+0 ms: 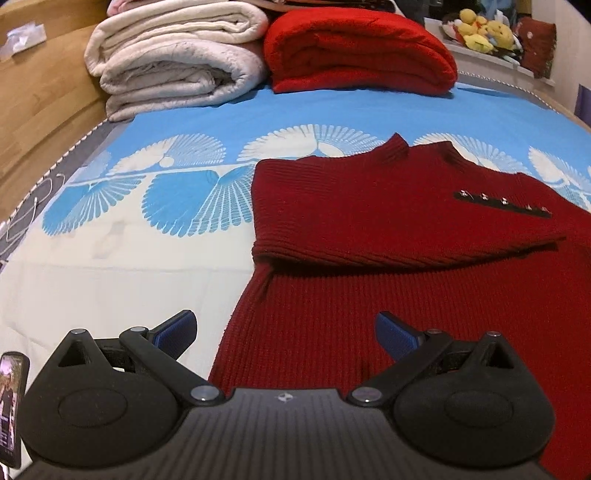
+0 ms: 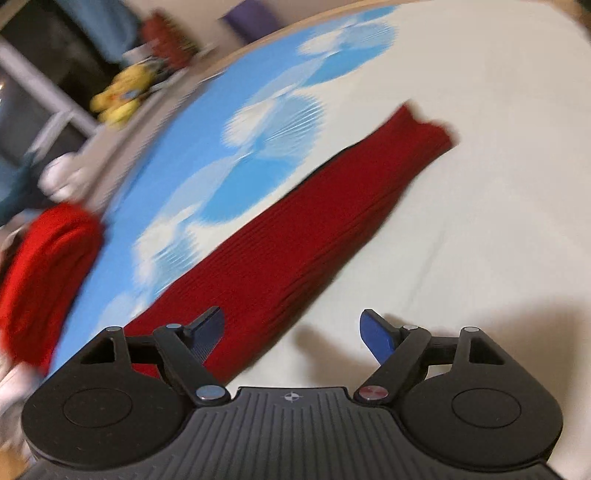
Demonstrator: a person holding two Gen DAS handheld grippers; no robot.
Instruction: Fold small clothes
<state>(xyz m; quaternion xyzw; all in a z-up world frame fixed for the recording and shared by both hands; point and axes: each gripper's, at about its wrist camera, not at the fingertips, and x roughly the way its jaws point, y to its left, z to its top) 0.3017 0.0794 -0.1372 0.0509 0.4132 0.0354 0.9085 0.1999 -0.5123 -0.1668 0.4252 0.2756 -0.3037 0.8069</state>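
A dark red ribbed sweater (image 1: 369,229) lies flat on the bed, its left sleeve folded across the chest, with a row of small metal studs near the right shoulder. My left gripper (image 1: 284,332) is open and empty, hovering over the sweater's lower left hem. In the blurred right wrist view the sweater's long right sleeve (image 2: 295,236) stretches out away from me over the sheet. My right gripper (image 2: 291,332) is open and empty, just above the sleeve's near end.
The bed sheet (image 1: 129,258) is cream with blue fan prints. A folded cream blanket (image 1: 173,59) and a folded bright red blanket (image 1: 354,51) sit at the head. A wooden bed frame (image 1: 37,110) runs on the left. Yellow plush toys (image 1: 484,33) lie beyond.
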